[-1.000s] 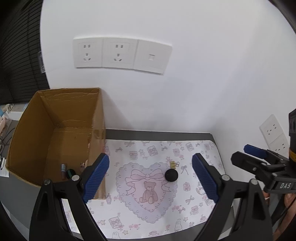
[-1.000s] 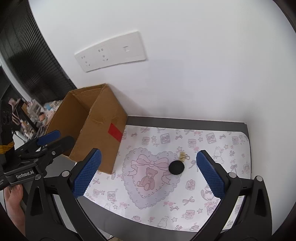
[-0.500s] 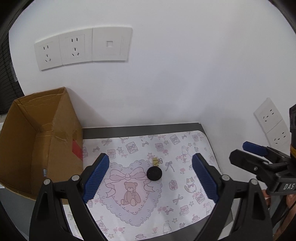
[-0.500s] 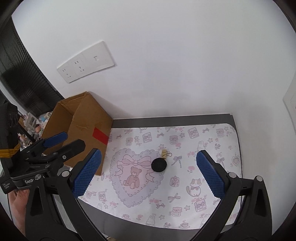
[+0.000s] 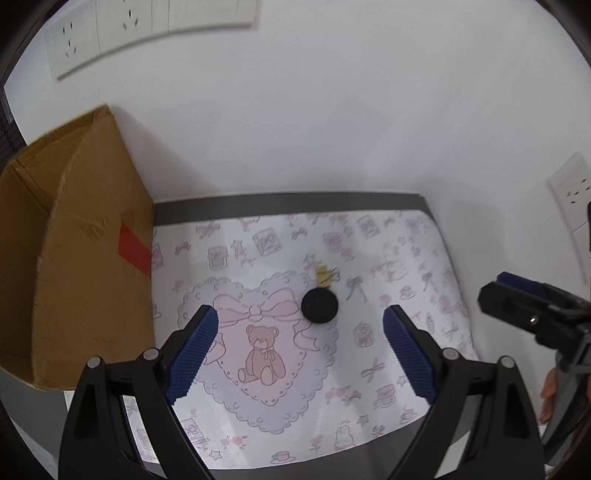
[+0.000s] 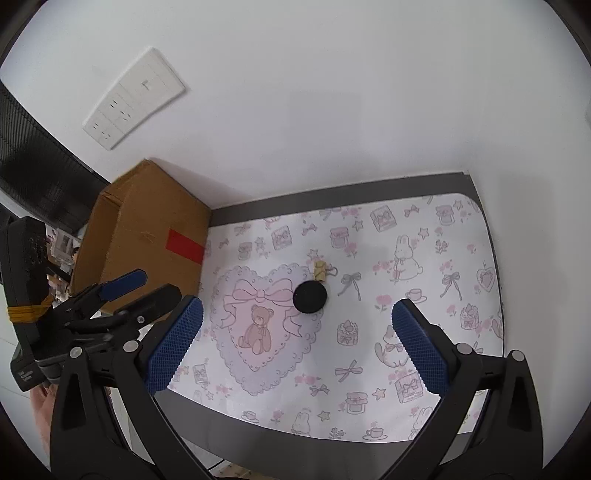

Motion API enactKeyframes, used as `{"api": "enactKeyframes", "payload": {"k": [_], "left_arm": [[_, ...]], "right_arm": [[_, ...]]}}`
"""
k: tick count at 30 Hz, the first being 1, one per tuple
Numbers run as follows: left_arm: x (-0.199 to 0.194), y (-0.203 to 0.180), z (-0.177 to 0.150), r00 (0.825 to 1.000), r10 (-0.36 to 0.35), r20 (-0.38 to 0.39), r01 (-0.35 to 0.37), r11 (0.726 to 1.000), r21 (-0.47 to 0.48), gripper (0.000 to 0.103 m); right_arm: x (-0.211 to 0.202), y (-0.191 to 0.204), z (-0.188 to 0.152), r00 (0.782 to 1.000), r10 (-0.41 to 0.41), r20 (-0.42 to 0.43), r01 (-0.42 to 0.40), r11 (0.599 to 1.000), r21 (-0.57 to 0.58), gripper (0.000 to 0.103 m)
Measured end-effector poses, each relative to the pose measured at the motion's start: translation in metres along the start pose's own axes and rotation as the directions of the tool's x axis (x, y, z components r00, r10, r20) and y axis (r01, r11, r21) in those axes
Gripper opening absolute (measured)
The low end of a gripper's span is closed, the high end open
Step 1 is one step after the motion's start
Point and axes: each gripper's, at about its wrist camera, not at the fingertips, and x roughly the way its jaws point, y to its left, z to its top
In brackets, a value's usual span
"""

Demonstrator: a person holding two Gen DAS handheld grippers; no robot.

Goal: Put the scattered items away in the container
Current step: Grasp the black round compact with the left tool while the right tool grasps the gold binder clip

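A black round disc (image 5: 319, 306) lies on the patterned mat (image 5: 388, 258), at the upper right of its heart print; it also shows in the right wrist view (image 6: 310, 296). A small yellow clip (image 5: 323, 276) lies just behind it, also in the right wrist view (image 6: 320, 270). The cardboard box (image 5: 74, 258) stands at the left, also in the right wrist view (image 6: 147, 236); its inside is hidden. My left gripper (image 5: 299, 354) is open and empty, above the mat in front of the disc. My right gripper (image 6: 295, 347) is open and empty, likewise in front of the disc.
A white wall with socket plates (image 5: 147, 29) stands close behind the table. A dark table edge (image 6: 332, 195) runs behind the mat. More sockets (image 5: 572, 192) sit on the right wall. Dark blinds and clutter (image 6: 37, 155) lie left of the box.
Both grippers have swung right and away from the box, and come closer to the mat. The box's inside is no longer in view. The disc and clip have not moved.
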Motion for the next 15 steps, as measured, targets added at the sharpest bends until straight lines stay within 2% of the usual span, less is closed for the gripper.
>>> {"api": "enactKeyframes", "payload": {"k": [6, 8, 9, 10, 12, 13, 15], "left_arm": [[0.048, 0.011, -0.016, 0.996, -0.003, -0.094, -0.003, 0.998, -0.065, 0.09], [0.063, 0.012, -0.018, 0.994, -0.004, -0.106, -0.006, 0.996, -0.086, 0.08], [0.072, 0.013, -0.018, 0.993, -0.003, -0.115, -0.009, 0.995, -0.1, 0.07], [0.082, 0.014, -0.018, 0.992, -0.01, -0.128, -0.005, 0.993, -0.115, 0.064], [0.1, 0.013, -0.017, 0.988, -0.029, -0.154, 0.006, 0.989, -0.15, 0.059], [0.109, 0.013, -0.017, 0.986, -0.038, -0.164, 0.011, 0.987, -0.163, 0.055], [0.127, 0.012, -0.016, 0.981, -0.061, -0.182, 0.024, 0.98, -0.198, 0.054]], "right_arm": [[0.036, -0.015, 0.001, 0.997, 0.004, -0.074, -0.003, 1.0, 0.021, 0.103], [0.049, -0.019, 0.002, 0.995, 0.006, -0.1, -0.004, 1.0, 0.024, 0.103], [0.054, -0.02, 0.002, 0.994, 0.008, -0.108, -0.006, 1.0, 0.024, 0.103], [0.061, -0.023, 0.004, 0.993, 0.014, -0.118, -0.011, 1.0, 0.025, 0.101], [0.073, -0.026, 0.007, 0.991, 0.016, -0.134, -0.013, 1.0, 0.022, 0.089], [0.079, -0.027, 0.009, 0.99, 0.014, -0.142, -0.011, 1.0, 0.02, 0.086], [0.093, -0.031, 0.012, 0.987, 0.02, -0.158, -0.018, 1.0, 0.015, 0.079]]}}
